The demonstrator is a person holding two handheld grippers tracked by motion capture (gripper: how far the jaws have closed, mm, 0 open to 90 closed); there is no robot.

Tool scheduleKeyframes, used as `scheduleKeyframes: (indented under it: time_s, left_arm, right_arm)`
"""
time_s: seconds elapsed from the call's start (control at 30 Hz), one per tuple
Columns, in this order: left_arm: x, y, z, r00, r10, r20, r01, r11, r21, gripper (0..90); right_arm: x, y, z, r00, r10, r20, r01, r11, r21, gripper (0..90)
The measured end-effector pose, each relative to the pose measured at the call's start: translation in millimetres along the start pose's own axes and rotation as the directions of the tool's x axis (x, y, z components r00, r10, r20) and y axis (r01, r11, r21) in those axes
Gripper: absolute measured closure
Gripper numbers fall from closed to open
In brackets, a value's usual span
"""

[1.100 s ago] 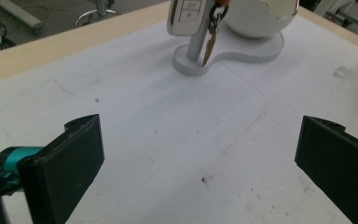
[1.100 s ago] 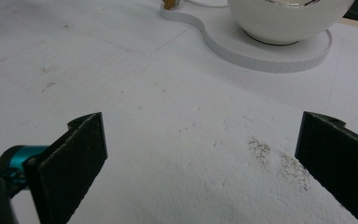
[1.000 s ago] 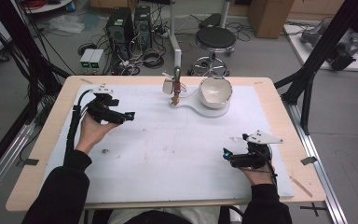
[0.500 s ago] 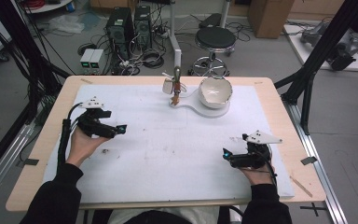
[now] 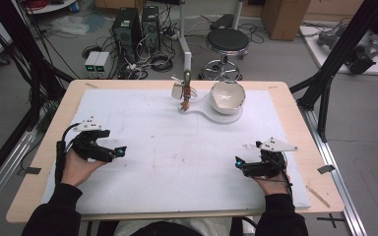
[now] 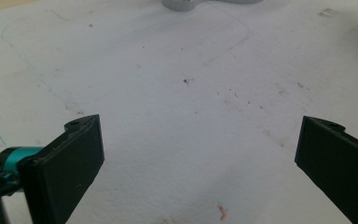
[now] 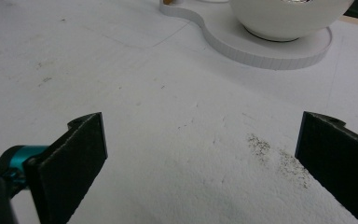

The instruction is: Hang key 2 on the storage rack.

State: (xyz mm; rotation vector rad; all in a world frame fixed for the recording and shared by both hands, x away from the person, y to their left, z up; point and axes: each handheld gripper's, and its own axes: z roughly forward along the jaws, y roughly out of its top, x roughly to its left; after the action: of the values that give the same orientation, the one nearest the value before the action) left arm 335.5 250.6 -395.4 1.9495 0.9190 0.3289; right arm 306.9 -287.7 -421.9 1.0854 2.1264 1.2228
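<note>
While both hands rest low, tabletop w/ white mat lies bare up front; bowl sits on its base at far edge. Left claw & right claw: jaws wide apart, holding nothing, probably a ready pose.

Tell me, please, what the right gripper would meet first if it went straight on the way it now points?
Probably the flat white base under the white bowl. The open right gripper has just bare white mat before that, though depth is hard to judge.
</note>
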Motion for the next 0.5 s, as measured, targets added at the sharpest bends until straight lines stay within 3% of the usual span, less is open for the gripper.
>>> scheduleKeyframes:
  time_s: [0.33,0.5]
  left_arm:
    - [0.7,-34.1,-15.4,0.9984,-0.015,-0.054,0.014,0.9998,-0.017,1.6]
    - [-0.4,-47.1,-23.6,0.9978,-0.046,-0.047,0.045,0.9987,-0.022,1.7]
  right_arm:
    - [0.5,0.1,1.5,1.0,-0.001,0.004,0.001,1.0,0.006,1.2]
    - [2.3,1.5,3.9,0.9998,-0.018,0.002,0.018,1.0,0.016,1.2]
